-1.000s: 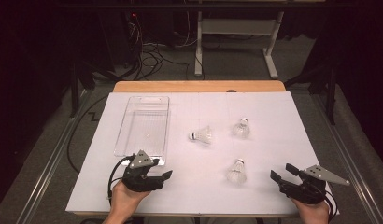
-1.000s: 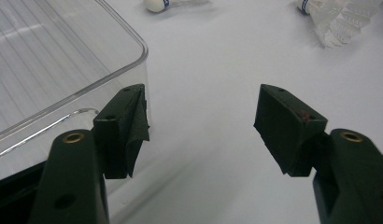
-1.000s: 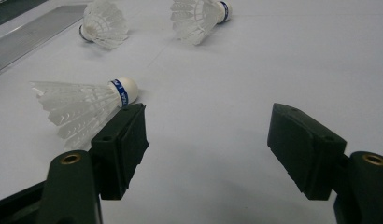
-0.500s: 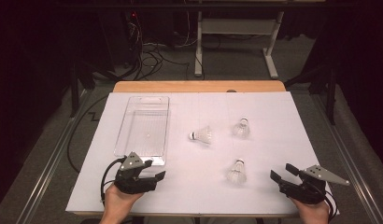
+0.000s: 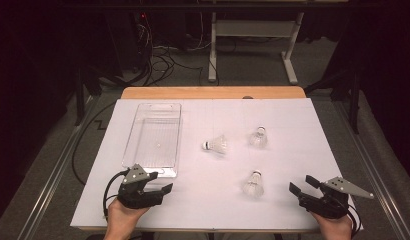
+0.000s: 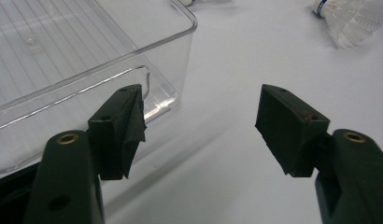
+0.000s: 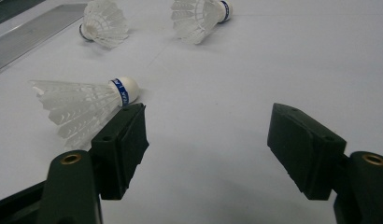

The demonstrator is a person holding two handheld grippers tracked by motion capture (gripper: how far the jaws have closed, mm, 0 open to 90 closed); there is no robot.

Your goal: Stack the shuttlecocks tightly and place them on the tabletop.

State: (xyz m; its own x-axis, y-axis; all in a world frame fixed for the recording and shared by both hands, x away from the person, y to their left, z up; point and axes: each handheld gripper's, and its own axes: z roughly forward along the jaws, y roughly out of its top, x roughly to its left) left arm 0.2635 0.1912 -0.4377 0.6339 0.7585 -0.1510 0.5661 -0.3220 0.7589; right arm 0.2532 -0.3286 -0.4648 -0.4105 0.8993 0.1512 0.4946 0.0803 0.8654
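Two claws stay wide open, the left claw (image 5: pixel 165 189) just pulled back from the clear box (image 5: pixel 154 141), three birdies still out.

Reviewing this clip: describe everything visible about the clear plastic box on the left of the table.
The clear plastic box is a shallow, oblong, open-topped tray of transparent plastic with rounded corners, a thickened rim and a ribbed floor with a small round mark at its middle. It is empty and sits flat on the white sheet, long side running away from the person. Its near corner lies just ahead of the left tongs, which are open and apart from it.
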